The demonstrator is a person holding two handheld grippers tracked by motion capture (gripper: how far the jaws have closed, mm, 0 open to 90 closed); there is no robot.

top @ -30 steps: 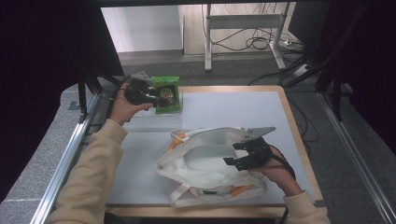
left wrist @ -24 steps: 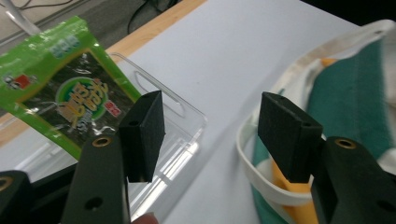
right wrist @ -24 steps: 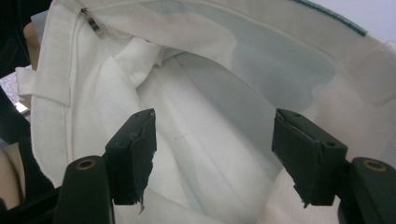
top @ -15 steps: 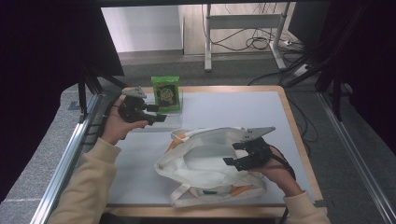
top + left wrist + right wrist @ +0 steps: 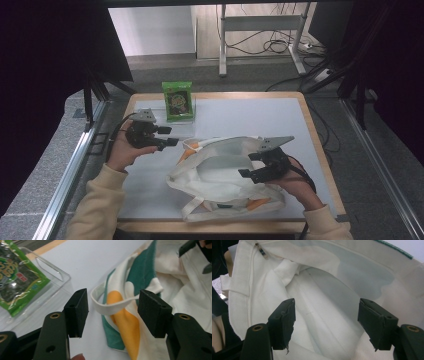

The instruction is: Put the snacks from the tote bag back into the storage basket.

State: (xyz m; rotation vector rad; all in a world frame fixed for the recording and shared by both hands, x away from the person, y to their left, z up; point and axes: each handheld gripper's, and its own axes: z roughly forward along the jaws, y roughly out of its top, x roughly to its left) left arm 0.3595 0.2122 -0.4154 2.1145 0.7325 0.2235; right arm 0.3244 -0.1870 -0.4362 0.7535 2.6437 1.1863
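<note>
Green seaweed packet (image 5: 177,100), print illegible; white tote bag (image 5: 220,172), unlabelled

One fixed overhead camera and two close cameras riding on the grippers.

The high view looks forward and down from the person's side, taking in the whole table (image 5: 310,130) and the floor beyond it. The left gripper view sits low and close behind the left gripper (image 5: 112,312), facing right across the table at the near strap of the tote bag (image 5: 150,302), with the green snack packet (image 5: 17,277) at its edge. The right gripper view looks from close up past the right gripper (image 5: 327,322) into the bag's open mouth. All three views share the tote bag.
</note>
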